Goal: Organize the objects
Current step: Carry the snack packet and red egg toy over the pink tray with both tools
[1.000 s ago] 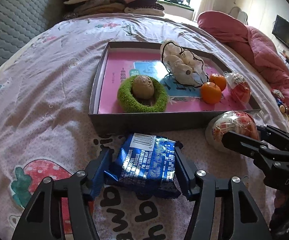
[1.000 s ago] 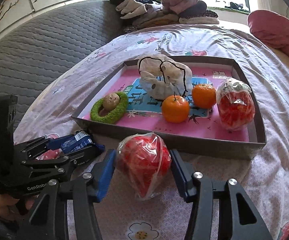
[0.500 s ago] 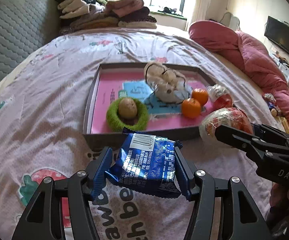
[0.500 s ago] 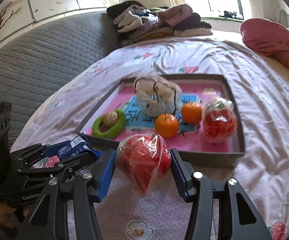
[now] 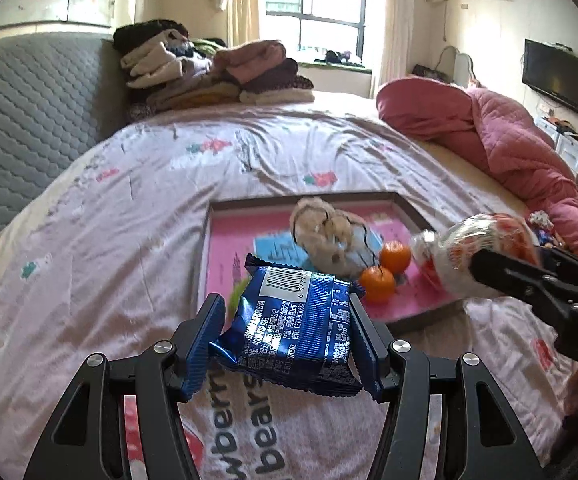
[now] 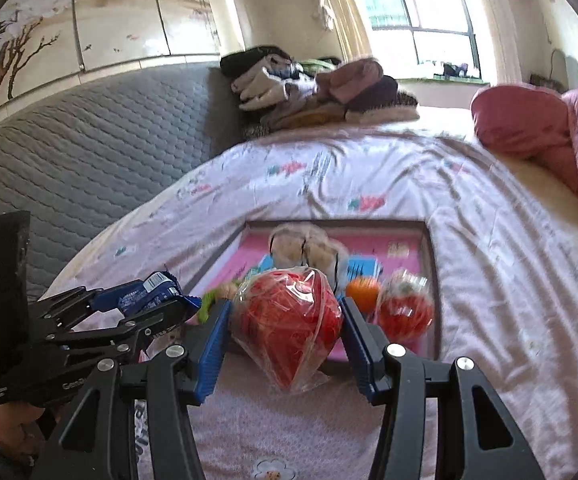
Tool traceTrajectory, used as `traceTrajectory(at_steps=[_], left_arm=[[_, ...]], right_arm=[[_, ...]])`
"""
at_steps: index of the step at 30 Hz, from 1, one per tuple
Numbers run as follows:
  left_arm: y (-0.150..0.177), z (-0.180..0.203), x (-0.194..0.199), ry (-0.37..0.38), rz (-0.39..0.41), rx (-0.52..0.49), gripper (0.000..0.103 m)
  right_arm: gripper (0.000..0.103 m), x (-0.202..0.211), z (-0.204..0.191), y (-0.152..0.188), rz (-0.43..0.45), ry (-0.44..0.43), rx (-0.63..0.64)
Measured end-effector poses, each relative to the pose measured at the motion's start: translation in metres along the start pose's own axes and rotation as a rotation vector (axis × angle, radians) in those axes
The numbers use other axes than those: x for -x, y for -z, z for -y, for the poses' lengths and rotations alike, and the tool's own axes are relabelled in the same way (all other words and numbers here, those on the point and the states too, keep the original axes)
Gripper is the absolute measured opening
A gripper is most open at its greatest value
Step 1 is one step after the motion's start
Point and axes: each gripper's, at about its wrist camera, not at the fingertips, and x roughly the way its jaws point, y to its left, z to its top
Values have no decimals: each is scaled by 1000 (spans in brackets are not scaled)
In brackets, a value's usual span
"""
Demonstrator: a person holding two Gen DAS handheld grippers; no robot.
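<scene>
My left gripper (image 5: pixel 287 340) is shut on a blue snack packet (image 5: pixel 293 328), held in the air above the bedsheet in front of the tray (image 5: pixel 205 264). In the right wrist view my right gripper (image 6: pixel 285 344) is shut on a red ball wrapped in clear plastic (image 6: pixel 287 320), also lifted. That wrapped ball (image 5: pixel 485 248) shows at the right of the left wrist view. The dark-rimmed tray (image 6: pixel 431 280) with a pink floor holds two oranges (image 5: pixel 377 284), a beige plush toy (image 5: pixel 329 236), a second wrapped red ball (image 6: pixel 405 308) and a green ring, mostly hidden behind the packet.
A pink printed bedsheet (image 5: pixel 109 240) covers the bed. Folded clothes (image 5: pixel 209 72) are stacked at the far end. A pink quilt (image 5: pixel 509 144) lies on the right, a grey padded headboard (image 6: pixel 69 168) on the left. A hand (image 6: pixel 9 424) holds the left gripper.
Both grippers have risen off the sheet with their objects and tilted up, so the tray now sits lower and farther in both views and more of the room shows.
</scene>
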Motion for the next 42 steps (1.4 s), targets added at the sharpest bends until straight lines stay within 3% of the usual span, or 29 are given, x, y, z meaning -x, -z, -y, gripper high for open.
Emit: traceTrajectory(at_steps=[10,42], left_arm=[[-39,-19,4,-31,66,34,61],[-79,-5,-52,-23,49,22,62]], right_arm=[[54,0,6,-28,42,34,11],[54,-30,4,-69,103,91,94]])
